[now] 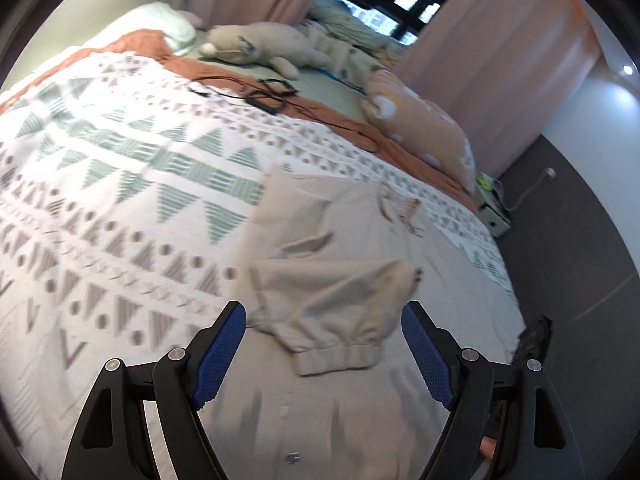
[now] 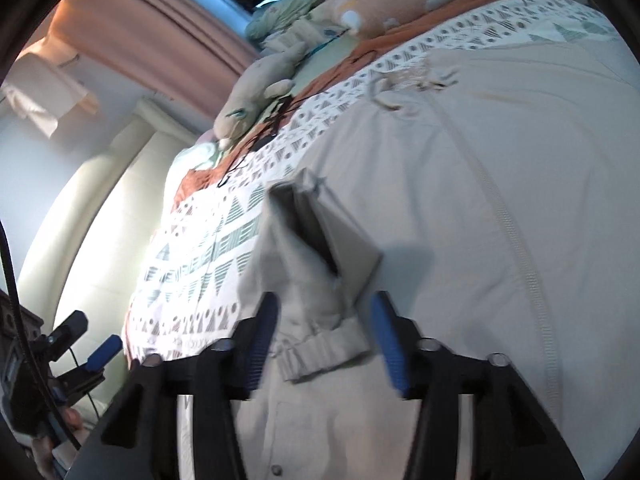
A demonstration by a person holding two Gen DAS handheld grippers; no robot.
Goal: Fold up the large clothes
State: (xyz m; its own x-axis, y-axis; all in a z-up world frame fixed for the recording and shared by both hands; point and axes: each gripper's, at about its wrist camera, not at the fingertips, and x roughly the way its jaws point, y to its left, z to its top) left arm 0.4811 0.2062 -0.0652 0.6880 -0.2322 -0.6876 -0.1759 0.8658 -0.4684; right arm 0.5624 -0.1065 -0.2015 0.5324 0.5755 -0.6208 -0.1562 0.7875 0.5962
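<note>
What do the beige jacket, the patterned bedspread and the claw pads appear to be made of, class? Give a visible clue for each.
Beige jacket: probably woven cotton-type cloth, matte; it creases softly and has a gathered ribbed cuff.
Patterned bedspread: seemingly a textured woven textile, matte, with geometric motifs.
Left claw pads: likely blue rubber or plastic, finely dimpled, on black, slightly glossy plastic-looking arms.

Bed (image 1: 120, 168) w/ patterned quilt; on it: beige jacket (image 1: 340, 248), plush toy (image 1: 256, 46), peach pillow (image 1: 420, 124), black cables (image 1: 272, 96).
</note>
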